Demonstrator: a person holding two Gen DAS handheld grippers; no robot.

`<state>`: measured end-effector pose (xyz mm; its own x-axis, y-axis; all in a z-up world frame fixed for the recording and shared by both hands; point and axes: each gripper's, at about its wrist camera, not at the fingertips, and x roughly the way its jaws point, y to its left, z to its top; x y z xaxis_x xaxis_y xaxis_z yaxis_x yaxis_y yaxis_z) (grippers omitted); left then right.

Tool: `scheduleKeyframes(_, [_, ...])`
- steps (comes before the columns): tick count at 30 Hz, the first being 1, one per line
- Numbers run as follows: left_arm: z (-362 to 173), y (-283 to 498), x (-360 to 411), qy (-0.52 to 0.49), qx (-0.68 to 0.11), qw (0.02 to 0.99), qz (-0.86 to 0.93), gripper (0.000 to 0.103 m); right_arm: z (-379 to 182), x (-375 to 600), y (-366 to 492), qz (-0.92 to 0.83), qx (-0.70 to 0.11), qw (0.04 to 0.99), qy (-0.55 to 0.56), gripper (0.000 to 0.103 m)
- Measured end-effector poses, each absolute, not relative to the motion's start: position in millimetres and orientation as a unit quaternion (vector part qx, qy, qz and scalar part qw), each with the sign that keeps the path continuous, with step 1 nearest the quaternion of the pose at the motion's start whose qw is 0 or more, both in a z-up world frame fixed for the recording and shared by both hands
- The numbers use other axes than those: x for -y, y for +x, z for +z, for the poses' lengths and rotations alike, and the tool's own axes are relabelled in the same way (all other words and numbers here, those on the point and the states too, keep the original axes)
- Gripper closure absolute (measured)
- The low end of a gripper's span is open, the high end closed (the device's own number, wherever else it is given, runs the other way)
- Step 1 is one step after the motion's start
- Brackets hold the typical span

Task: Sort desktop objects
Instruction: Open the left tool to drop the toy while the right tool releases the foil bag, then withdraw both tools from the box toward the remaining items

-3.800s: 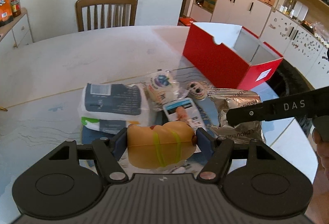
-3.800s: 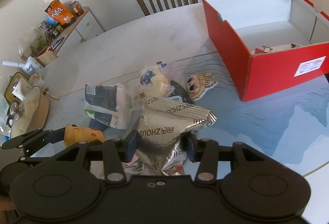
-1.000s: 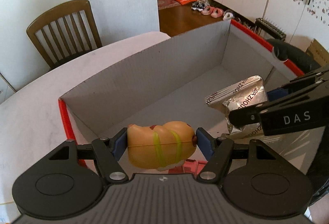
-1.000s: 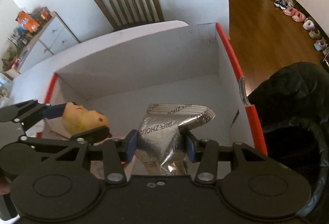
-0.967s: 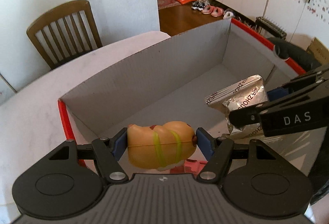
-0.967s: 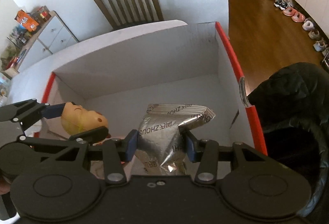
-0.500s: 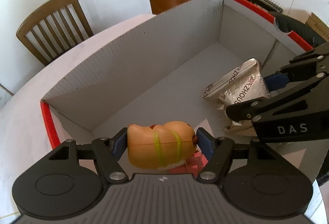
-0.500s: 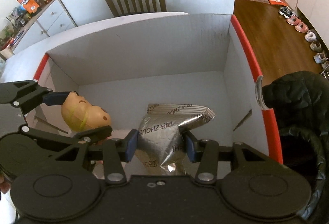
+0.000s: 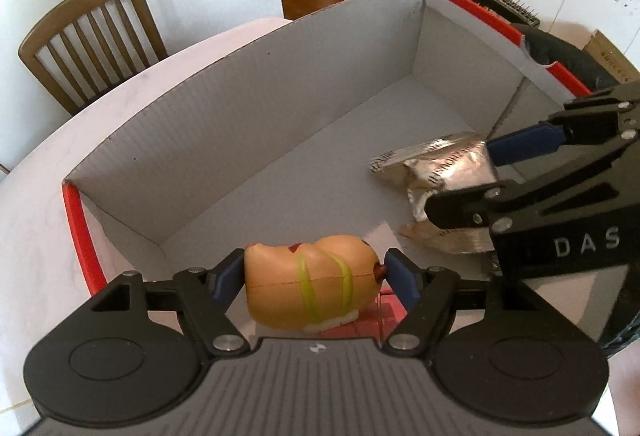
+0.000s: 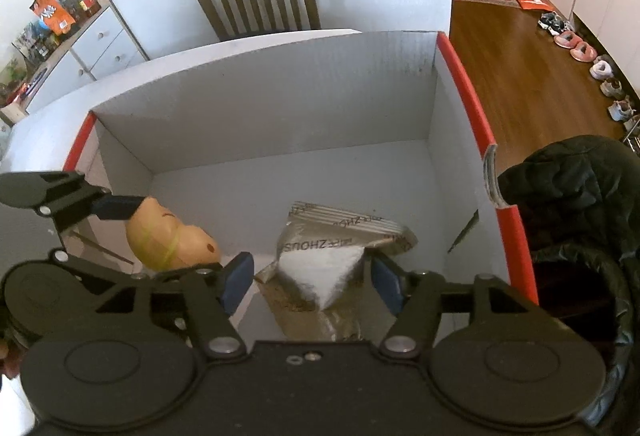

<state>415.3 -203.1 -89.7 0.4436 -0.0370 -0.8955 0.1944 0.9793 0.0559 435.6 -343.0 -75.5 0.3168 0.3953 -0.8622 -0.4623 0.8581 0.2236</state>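
- Table (image 9: 36, 220): pale marbled top; it carries the box. A wooden chair (image 9: 92, 36) stands behind its far edge.
- Box (image 9: 280, 84): open cardboard carton, red outside with a red rim, grey-white inside. Both my grippers point down into it. A dark padded garment (image 10: 576, 204) lies just outside its right wall.
- Left gripper (image 9: 316, 278): I hold it over the near left part of the box. Its jaws are opening. The left blue pad is against the end of the toy; a narrow gap shows at the right pad, where only the toy's small brown tip is close to it.
- Right gripper (image 10: 312, 280): I hold it over the right half of the box. Its jaws are opening, and both blue pads stand clear of the packet, with visible gaps on each side.
- Silver snack packet (image 10: 336, 248): crinkled foil pouch with printed lettering, lying between my right gripper's fingers, no longer pinched. In the left wrist view it sits on or just above the box floor near the right wall; I cannot tell if it has fully settled.
- Hot dog toy (image 9: 308, 282): tan bun shape with yellow-green stripes, lying crosswise between my left gripper's fingers, above the box floor at its near left end. A red item shows on the floor beneath it, mostly hidden.
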Motion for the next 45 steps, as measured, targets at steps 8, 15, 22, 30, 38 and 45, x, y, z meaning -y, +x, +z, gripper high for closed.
scheduleKeyframes(8, [-73.3,401.1,203.4,0.057,-0.503,0.859,-0.071,0.027,-55.1,352.7,431.3,0.269,-0.508,0.818,-0.011,0.026])
scheduleKeyframes(15, [-56.4,390.0,194.3,0.030,-0.488,0.870,-0.073,0.022,-33.2,362.8,421.7,0.276,-0.489,0.827,0.000,0.022])
scheduleKeyframes(22, [-40.8,366.5,185.4,0.009,-0.467,0.880,-0.084,0.022,-18.0,373.2,405.7,0.279,-0.477,0.833,0.015,0.021])
scheduleKeyframes(30, [-20.5,335.0,176.4,-0.013,-0.438,0.895,-0.089,0.022,2.6,373.9,377.0,0.297,-0.456,0.839,0.009,0.020])
scheduleKeyframes(38, [0.8,293.2,167.9,-0.020,-0.403,0.911,-0.084,0.021,20.9,362.4,343.0,0.320,-0.435,0.842,0.004,0.020])
scheduleKeyframes(45, [13.2,256.7,145.4,-0.026,-0.385,0.919,-0.086,0.022,34.7,345.9,311.4,0.333,-0.417,0.846,-0.001,0.020])
